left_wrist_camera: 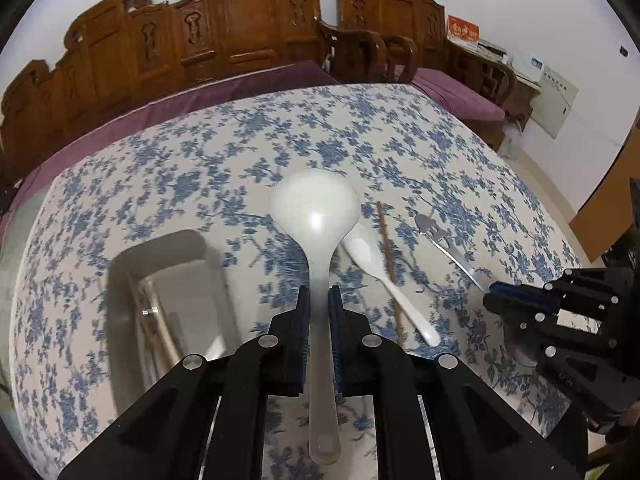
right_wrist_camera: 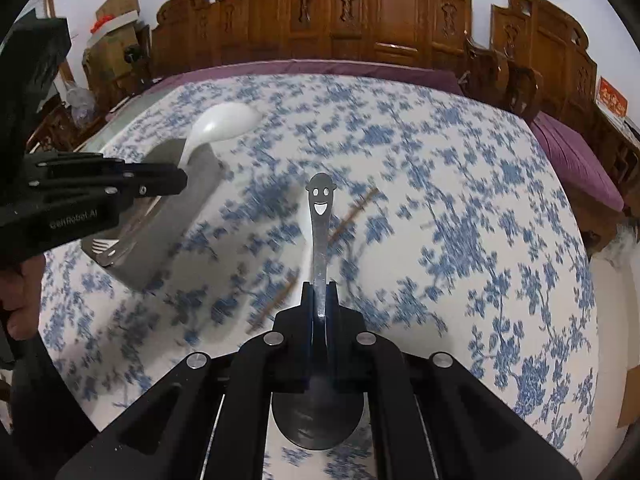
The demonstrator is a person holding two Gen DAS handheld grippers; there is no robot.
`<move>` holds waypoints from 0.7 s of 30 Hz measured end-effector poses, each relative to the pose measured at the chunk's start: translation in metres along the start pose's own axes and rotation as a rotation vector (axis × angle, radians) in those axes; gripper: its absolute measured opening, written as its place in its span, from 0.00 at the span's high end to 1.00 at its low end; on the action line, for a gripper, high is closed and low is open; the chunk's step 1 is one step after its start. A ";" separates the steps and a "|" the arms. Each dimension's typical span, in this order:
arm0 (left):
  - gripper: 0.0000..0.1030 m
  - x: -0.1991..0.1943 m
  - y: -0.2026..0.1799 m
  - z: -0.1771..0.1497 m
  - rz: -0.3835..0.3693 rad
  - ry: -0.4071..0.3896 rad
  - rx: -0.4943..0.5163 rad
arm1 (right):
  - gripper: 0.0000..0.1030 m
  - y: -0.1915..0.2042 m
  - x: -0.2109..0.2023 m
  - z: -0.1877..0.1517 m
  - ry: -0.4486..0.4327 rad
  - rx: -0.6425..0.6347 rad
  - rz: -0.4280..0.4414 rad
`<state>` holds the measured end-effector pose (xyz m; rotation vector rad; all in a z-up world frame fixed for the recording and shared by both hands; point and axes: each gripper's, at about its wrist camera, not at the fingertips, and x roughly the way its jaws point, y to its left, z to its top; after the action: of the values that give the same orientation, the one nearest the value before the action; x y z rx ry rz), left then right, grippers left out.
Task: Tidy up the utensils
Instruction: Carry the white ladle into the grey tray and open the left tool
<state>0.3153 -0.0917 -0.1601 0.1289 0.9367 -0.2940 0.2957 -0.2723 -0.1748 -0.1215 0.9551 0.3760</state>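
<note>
the left gripper was pinched on the handle of a large white ladle, its blue pads pressed against the shaft on both sides. the ladle's bowl pointed away from the camera, above the blue-flowered tablecloth, and just right of the grey tray, which held a few utensils too blurred to name.

the right gripper was clamped almost fully together on a metal spoon. its jaws gripped the thin handle near the bowl, which sat back under the gripper body, and the smiley-face handle end stuck out forward. the spoon was well to the right of the grey tray, held clear of the cloth.

on the tablecloth to the right of the tray lay a small white spoon and, just beside it, a brown chopstick. a person's fingers showed behind the left gripper in the right wrist view.
</note>
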 end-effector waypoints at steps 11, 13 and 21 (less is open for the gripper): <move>0.92 -0.018 0.066 -0.015 0.055 -0.009 -0.080 | 0.93 0.053 -0.013 0.033 -0.034 -0.063 0.035; 0.92 -0.018 0.078 -0.019 0.062 -0.005 -0.099 | 0.93 0.061 -0.015 0.037 -0.037 -0.074 0.038; 0.92 -0.003 0.113 -0.036 0.054 0.025 -0.171 | 0.93 0.090 -0.018 0.048 -0.034 -0.104 0.062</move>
<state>0.3199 0.0250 -0.1813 0.0008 0.9778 -0.1622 0.2912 -0.1809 -0.1268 -0.1804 0.9069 0.4839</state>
